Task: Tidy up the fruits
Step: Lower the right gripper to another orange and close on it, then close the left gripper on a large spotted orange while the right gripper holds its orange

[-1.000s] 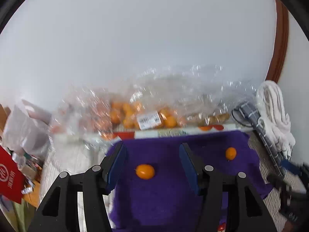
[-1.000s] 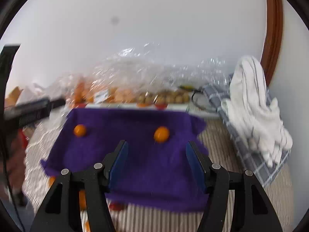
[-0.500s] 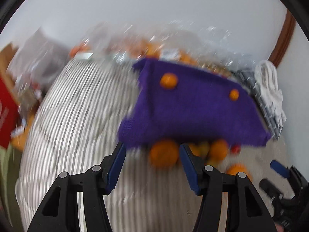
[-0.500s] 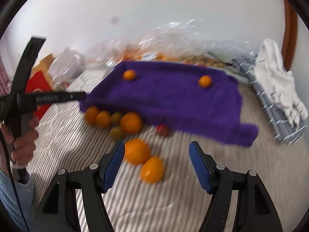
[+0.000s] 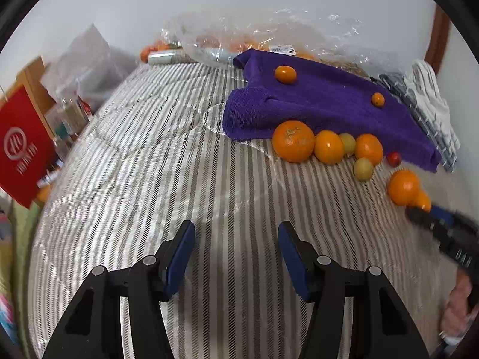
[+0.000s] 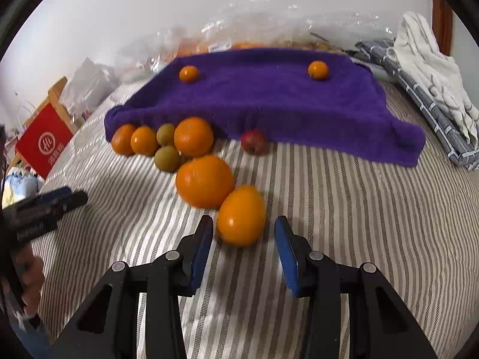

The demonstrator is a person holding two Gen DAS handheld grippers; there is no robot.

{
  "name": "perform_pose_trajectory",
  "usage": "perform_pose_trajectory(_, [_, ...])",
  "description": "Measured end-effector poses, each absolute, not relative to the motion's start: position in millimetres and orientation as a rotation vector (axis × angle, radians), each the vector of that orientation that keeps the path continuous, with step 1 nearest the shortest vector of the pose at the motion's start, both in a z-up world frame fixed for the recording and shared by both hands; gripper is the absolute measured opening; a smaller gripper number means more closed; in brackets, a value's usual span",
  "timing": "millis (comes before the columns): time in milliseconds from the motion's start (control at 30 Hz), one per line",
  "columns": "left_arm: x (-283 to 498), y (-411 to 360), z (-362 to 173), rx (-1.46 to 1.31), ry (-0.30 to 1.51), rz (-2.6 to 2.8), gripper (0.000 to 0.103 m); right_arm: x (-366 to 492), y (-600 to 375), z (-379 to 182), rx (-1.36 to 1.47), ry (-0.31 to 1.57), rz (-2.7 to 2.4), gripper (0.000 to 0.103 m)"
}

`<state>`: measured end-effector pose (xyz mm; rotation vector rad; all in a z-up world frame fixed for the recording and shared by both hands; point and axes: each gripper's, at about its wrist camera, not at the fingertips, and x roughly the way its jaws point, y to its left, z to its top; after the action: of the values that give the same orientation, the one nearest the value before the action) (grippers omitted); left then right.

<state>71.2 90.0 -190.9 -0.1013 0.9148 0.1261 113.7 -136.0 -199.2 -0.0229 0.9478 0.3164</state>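
A purple towel (image 6: 269, 98) lies on the striped bedcover (image 6: 344, 209) with two small oranges (image 6: 189, 73) (image 6: 318, 69) on it. Along its near edge sit several oranges (image 6: 193, 136), two greenish fruits (image 6: 166, 158) and a small red fruit (image 6: 254, 142). Closer in, a large orange (image 6: 204, 181) touches an oval orange (image 6: 241, 215). My right gripper (image 6: 244, 224) straddles the oval orange, its jaws closing, with a gap still visible on each side. My left gripper (image 5: 236, 229) stands open over bare cover, left of the fruit row (image 5: 293, 140), with nothing between its fingers.
A crinkled clear plastic bag (image 5: 254, 39) with more oranges lies behind the towel by the white wall. White and grey checked cloths (image 6: 428, 59) are piled at the right. A red box (image 5: 21, 146) and clutter stand off the bed's left edge.
Both grippers have dropped and tipped down from the towel toward the bedcover. The right one has come onto the oval orange and its jaws have narrowed. The left jaws kept their width.
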Motion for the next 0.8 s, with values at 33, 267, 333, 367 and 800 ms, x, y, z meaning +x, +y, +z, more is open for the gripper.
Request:
perform_pose_trajectory(33, [68, 89, -192, -0.088, 0.913, 0.135, 0.055, 115, -135, -200, -0.019, 0.949, 0.318, 0.044])
perform_pose_trajectory(267, [60, 92, -193, -0.119, 0.89, 0.126, 0.059, 112, -136, -199, -0.064, 0.931, 0.311, 0.032])
perform_pose_trajectory(333, [64, 90, -194, -0.118, 0.91, 0.101, 0.068, 110, -145, -197, -0.075, 0.928, 0.264, 0.032])
perform_pose_trajectory(367, [65, 89, -194, -0.119, 0.919, 0.099, 0.071, 108, -150, -195, -0.089, 0.917, 0.239, 0.032])
perform_pose_trajectory(800, [117, 65, -192, -0.035, 0.927, 0.156, 0.067, 114, -191, -198, -0.057, 0.891, 0.189, 0.032])
